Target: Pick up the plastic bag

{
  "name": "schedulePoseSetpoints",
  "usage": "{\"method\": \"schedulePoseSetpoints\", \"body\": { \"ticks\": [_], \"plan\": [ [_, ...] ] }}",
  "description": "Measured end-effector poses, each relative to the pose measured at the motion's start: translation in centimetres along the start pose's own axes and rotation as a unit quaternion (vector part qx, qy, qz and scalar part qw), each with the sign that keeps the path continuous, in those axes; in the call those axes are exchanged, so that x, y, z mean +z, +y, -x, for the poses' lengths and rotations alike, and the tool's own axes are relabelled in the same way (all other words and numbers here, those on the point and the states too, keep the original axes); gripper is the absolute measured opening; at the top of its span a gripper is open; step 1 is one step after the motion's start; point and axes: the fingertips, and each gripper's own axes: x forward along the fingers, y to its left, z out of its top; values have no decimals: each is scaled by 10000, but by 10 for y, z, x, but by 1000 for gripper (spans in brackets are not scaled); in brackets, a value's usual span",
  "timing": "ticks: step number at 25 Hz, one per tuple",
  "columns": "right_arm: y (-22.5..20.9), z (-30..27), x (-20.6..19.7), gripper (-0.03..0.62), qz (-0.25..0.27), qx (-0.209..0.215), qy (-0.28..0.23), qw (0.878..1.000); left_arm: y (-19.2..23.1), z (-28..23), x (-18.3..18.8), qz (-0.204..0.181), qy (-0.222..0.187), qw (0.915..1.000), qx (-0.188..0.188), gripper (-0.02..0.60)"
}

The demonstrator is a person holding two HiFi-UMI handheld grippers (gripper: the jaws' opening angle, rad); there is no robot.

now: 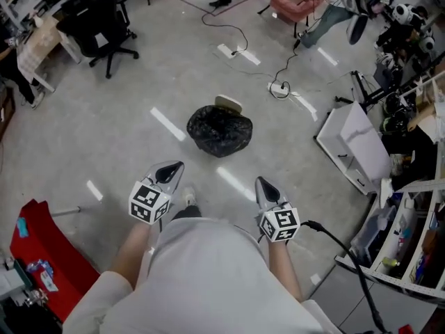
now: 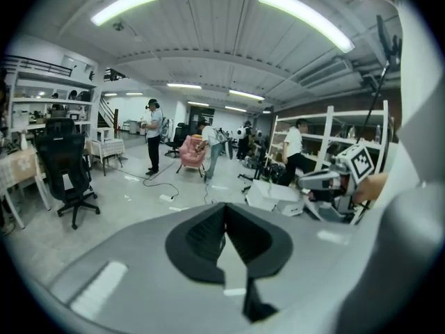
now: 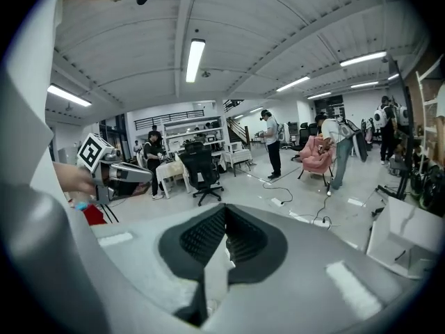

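Observation:
In the head view a black crumpled plastic bag [image 1: 219,130] lies on the grey floor, ahead of the person. My left gripper [image 1: 176,165] is held near the body, short of the bag and to its left, jaws shut and empty. On the other side my right gripper [image 1: 259,181] hangs short of the bag and to its right, also shut with nothing in it. In the left gripper view the left gripper [image 2: 224,213] points level across the room, its jaws pressed together. The right gripper [image 3: 224,214] looks the same in its own view. Neither gripper view shows the bag.
A beige flat object [image 1: 228,104] lies just behind the bag. Cables and a power strip [image 1: 279,88] run across the floor beyond. A white cabinet [image 1: 351,143] and cluttered shelves stand at the right, a black office chair [image 1: 97,25] far left, a red object [image 1: 42,249] near left. People stand in the room's far part.

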Motion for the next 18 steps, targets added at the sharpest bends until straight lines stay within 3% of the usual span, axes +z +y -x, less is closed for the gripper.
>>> {"method": "schedulePoseSetpoints", "body": {
  "ticks": [11,18],
  "plan": [
    [19,-61,6,2,-198,-448,253,9985,76,-14,-8,-8,256,9983,-530,3],
    [23,-82,7,2,-161,-447,437,9979,96,-26,-12,93,289,9980,-561,3]
  ]
}}
